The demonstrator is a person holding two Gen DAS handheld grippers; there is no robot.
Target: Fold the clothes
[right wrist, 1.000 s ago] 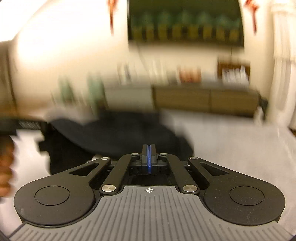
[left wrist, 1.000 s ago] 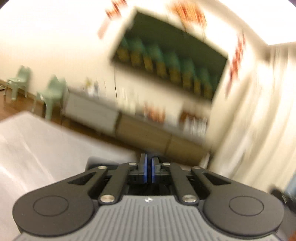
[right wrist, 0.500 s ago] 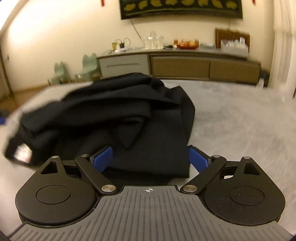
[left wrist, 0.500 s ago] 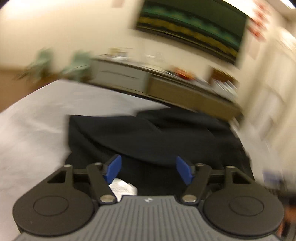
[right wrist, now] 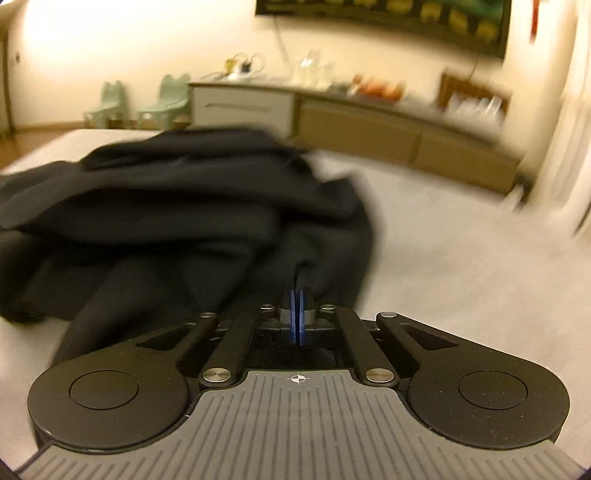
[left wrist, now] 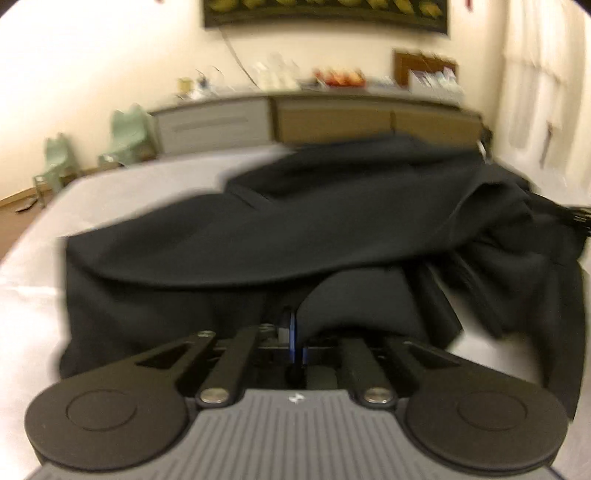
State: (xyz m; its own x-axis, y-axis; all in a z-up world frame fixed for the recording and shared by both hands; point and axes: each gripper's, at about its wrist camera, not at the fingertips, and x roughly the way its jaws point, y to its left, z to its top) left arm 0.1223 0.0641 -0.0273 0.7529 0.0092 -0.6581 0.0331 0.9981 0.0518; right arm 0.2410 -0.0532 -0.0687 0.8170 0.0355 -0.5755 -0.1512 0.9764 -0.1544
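Observation:
A black garment [left wrist: 314, 236] lies crumpled on a pale grey surface [left wrist: 33, 273]. It also shows in the right wrist view [right wrist: 177, 214], bunched at left and centre. My left gripper [left wrist: 295, 332] is shut on the near edge of the black cloth, which drapes over its blue pads. My right gripper [right wrist: 296, 314] is shut with a fold of the black cloth pinched between its blue pads. Both views are motion-blurred.
A long low sideboard [right wrist: 351, 122] with bottles and small items stands along the far wall. Two pale green small chairs [right wrist: 162, 99] stand at its left. A dark picture [left wrist: 325, 14] hangs above. The pale surface [right wrist: 461, 258] stretches to the right of the garment.
Half a second ago both grippers were open over the garment's near edge. Now both have shut on the black cloth. One second ago both were shut and swinging through the room.

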